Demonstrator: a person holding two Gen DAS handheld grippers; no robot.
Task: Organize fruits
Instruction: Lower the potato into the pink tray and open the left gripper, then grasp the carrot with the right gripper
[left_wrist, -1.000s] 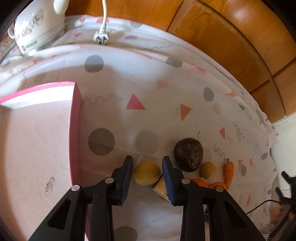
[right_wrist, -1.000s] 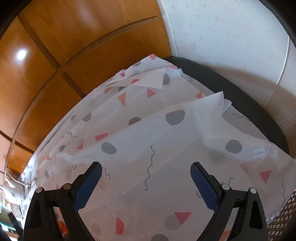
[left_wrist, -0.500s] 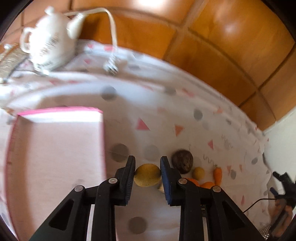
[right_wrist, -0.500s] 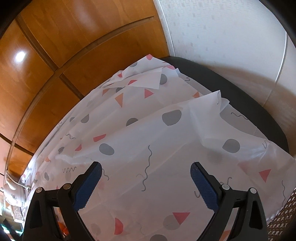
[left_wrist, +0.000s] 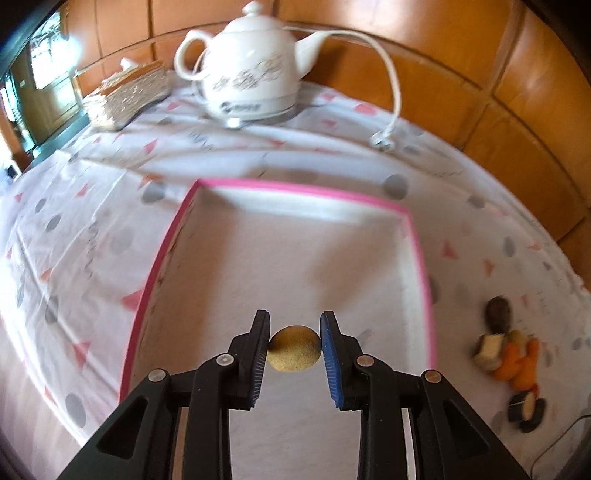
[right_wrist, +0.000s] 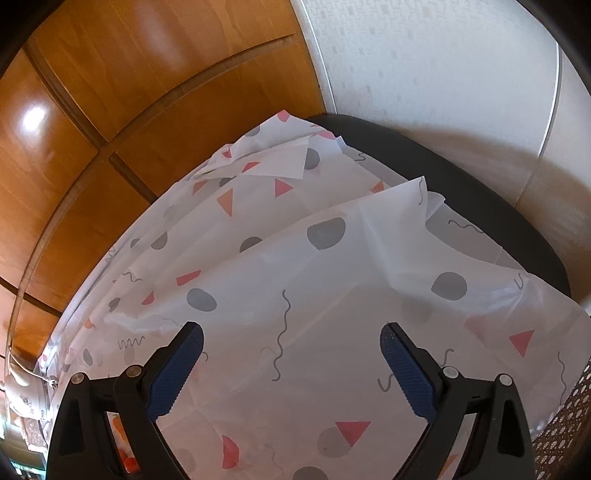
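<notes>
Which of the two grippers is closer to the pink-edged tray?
Left. The left gripper hangs over the pink-edged tray, clamped on a yellow fruit. The right gripper is open above bare tablecloth; no tray shows there.

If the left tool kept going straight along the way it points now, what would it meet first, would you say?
Probably the floor of the pink-rimmed tray. The left tool, shut on the yellow fruit, is aimed over its interior, with the white teapot farther along the line. Depth is hard to judge here.
</notes>
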